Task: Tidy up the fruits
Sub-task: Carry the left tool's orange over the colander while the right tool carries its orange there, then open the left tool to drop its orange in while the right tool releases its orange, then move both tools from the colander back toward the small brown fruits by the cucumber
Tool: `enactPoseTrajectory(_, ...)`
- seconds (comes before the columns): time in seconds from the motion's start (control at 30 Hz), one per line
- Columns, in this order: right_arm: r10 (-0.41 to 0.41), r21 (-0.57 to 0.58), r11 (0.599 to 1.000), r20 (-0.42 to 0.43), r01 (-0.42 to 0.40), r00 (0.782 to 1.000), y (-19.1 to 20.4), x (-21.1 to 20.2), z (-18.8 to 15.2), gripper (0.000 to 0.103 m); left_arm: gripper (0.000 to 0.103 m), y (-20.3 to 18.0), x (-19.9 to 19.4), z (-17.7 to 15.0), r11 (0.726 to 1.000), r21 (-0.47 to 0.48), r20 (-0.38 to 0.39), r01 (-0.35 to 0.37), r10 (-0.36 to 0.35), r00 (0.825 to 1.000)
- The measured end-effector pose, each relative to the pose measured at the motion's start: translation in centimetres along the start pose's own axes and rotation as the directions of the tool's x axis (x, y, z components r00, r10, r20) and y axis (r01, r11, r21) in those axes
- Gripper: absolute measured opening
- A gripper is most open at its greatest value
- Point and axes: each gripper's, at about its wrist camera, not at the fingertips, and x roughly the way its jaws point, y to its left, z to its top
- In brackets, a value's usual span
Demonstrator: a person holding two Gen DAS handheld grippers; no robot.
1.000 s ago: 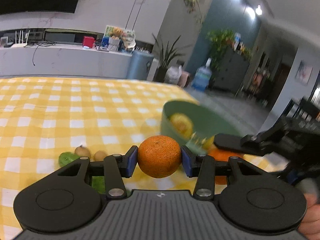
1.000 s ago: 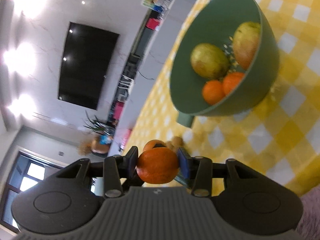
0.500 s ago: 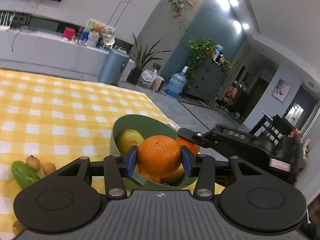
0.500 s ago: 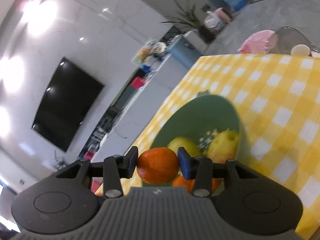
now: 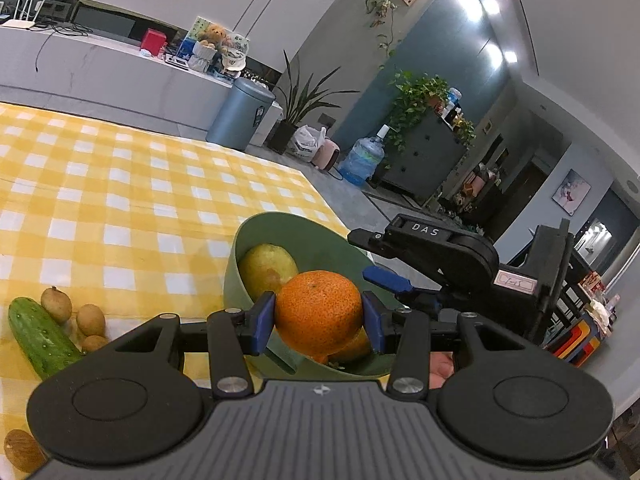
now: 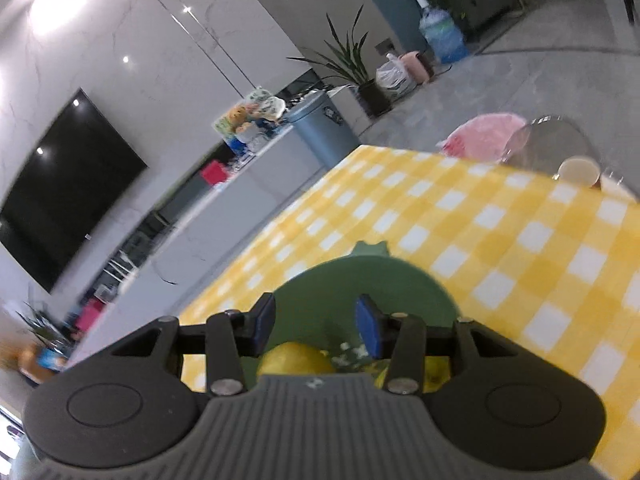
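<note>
Our left gripper (image 5: 319,323) pinches an orange (image 5: 318,316) just over the green bowl (image 5: 308,236); right gripper (image 6: 316,322) hangs there too, jaws spread, empty. Several fruits are already in the bowl. A cucumber (image 5: 38,336) and small brown fruits (image 5: 90,320) remain on the bench.

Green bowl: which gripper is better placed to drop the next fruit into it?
Left. The left gripper holds an orange in front of the green bowl; the right gripper is open and holds nothing.
</note>
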Motion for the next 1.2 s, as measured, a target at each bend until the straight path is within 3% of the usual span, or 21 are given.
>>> enactPoseTrajectory(0.1, 0.032, 0.039, 0.999, -0.012, -0.031, 0.999, -0.6, -0.4, 0.0, 0.056, 0.052, 0.0, 0.5, -0.1, 1.000, -0.008, -0.012, 0.013, -0.013, 1.000)
enactPoseTrajectory(0.3, 0.053, 0.121, 0.991, 0.033, -0.057, 0.998, -1.7, -1.5, 0.5, 0.056, 0.052, -0.1, 2.7, 0.9, 0.996, -0.055, -0.031, 0.070, -0.072, 0.997)
enactPoseTrajectory(0.5, 0.060, 0.185, 0.980, 0.102, -0.078, 0.993, -2.8, -2.4, 1.1, 0.056, 0.052, -0.6, 7.8, 2.6, 0.988, -0.111, -0.100, 0.110, -0.121, 0.988)
enactPoseTrajectory(0.7, 0.043, 0.254, 0.965, 0.096, -0.066, 0.994, -4.1, -2.1, 1.2, 0.055, 0.052, -1.3, 11.4, 3.2, 0.996, -0.064, -0.146, 0.055, -0.064, 0.987)
enactPoseTrajectory(1.2, 0.072, 0.238, 0.967, 0.065, -0.086, 0.995, -4.2, -1.6, 0.8, 0.056, 0.052, -1.7, 8.1, 3.6, 0.999, -0.048, -0.095, 0.012, -0.017, 0.995)
